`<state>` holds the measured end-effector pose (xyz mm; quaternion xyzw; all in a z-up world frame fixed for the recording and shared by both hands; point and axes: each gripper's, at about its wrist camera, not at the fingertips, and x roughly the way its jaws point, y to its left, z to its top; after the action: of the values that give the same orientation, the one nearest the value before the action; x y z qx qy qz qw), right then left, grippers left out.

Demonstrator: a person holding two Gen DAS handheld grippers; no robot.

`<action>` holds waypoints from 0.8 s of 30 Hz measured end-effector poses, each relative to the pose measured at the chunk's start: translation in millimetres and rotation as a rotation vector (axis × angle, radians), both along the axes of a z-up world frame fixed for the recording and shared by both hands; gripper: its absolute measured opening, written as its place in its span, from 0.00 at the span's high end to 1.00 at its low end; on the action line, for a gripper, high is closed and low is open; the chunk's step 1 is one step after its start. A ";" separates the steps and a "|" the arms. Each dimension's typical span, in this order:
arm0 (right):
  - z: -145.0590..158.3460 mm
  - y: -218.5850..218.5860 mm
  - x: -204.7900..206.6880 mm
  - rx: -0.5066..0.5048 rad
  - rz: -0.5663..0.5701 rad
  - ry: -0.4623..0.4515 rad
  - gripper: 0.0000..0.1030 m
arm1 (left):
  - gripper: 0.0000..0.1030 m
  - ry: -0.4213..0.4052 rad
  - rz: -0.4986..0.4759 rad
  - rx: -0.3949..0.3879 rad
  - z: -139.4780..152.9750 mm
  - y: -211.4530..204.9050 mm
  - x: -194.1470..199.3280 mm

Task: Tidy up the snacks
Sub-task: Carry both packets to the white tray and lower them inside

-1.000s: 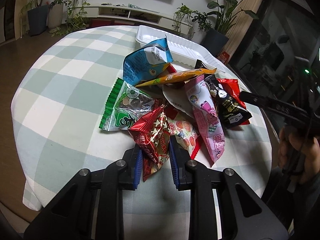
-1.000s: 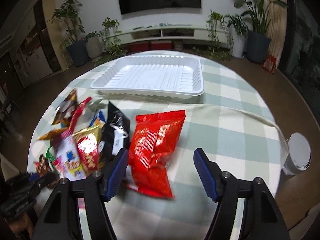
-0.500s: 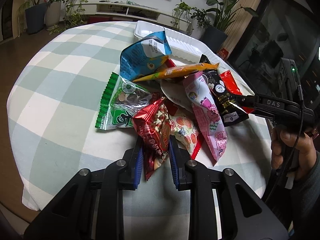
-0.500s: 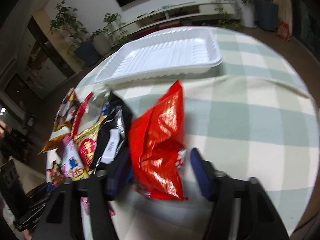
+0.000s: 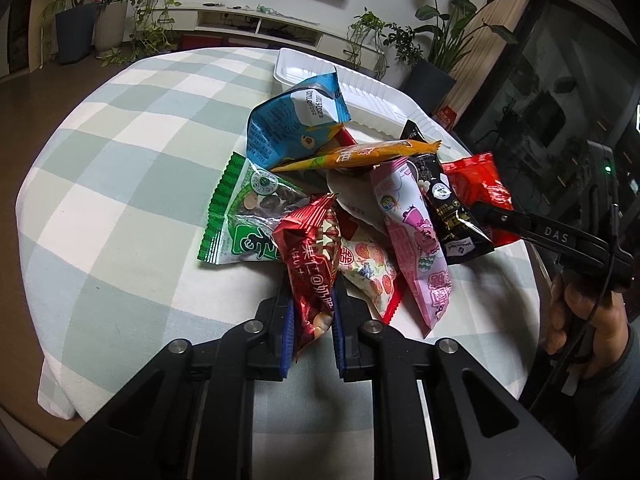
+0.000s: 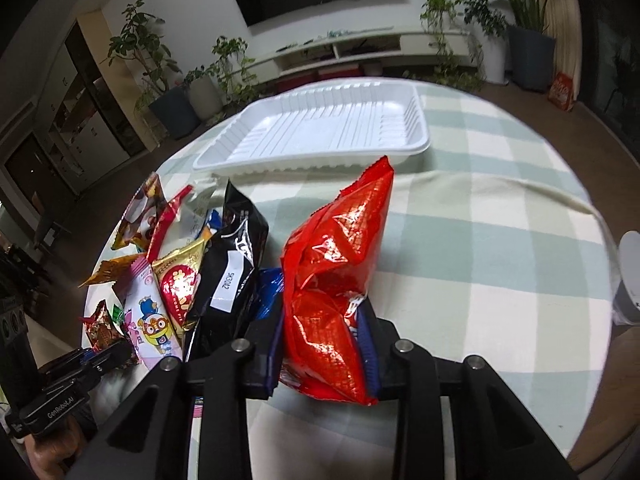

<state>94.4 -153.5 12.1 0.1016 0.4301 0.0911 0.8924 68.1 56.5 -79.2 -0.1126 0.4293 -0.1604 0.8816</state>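
Observation:
My left gripper (image 5: pixel 311 300) is shut on a dark red starred snack packet (image 5: pixel 310 258) and holds it tilted up at the near edge of the snack pile. My right gripper (image 6: pixel 323 316) is shut on a big shiny red bag (image 6: pixel 336 264), lifted on edge above the cloth. That red bag also shows in the left wrist view (image 5: pixel 478 190) with the right gripper's finger on it. An empty white tray (image 6: pixel 332 128) lies beyond the pile, also in the left wrist view (image 5: pixel 360 88).
Loose packets lie heaped on the round checked table (image 5: pixel 120 168): green (image 5: pixel 244 216), blue (image 5: pixel 292 120), orange stick (image 5: pixel 360 156), pink (image 5: pixel 412 232), black (image 6: pixel 232 272). A grey-white bin (image 6: pixel 630 280) stands off the table's right edge. Potted plants and a TV shelf stand behind.
My right gripper has closed on the red bag and raised it on edge. My left gripper has lifted the dark red packet up from the pile.

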 end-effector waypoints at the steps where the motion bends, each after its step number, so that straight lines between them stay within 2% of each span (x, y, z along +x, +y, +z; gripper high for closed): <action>1: 1.7 -2.0 -2.4 0.001 -0.009 -0.007 0.67 | 0.87 -0.001 -0.002 -0.001 0.4 0.2 -1.6; 7: 6.7 -18.6 -9.8 0.032 -0.062 -0.035 0.67 | 0.87 -0.011 -0.001 -0.014 7.6 2.4 -7.4; 12: 12.8 -23.9 -14.3 0.043 -0.074 -0.064 0.67 | 0.87 -0.047 -0.005 -0.001 26.6 1.1 -17.5; 18: 22.5 -40.8 -18.0 0.064 -0.113 -0.087 0.67 | 0.87 -0.088 -0.001 0.002 60.2 15.4 -12.8; 24: 43.7 -71.2 -8.1 0.076 -0.167 -0.125 0.67 | 0.87 -0.147 -0.006 0.049 111.2 41.8 28.2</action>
<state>86.4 -224.7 55.8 0.1651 0.3599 0.0390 0.9174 96.3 98.2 32.0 -0.0778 0.3674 -0.1603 0.9128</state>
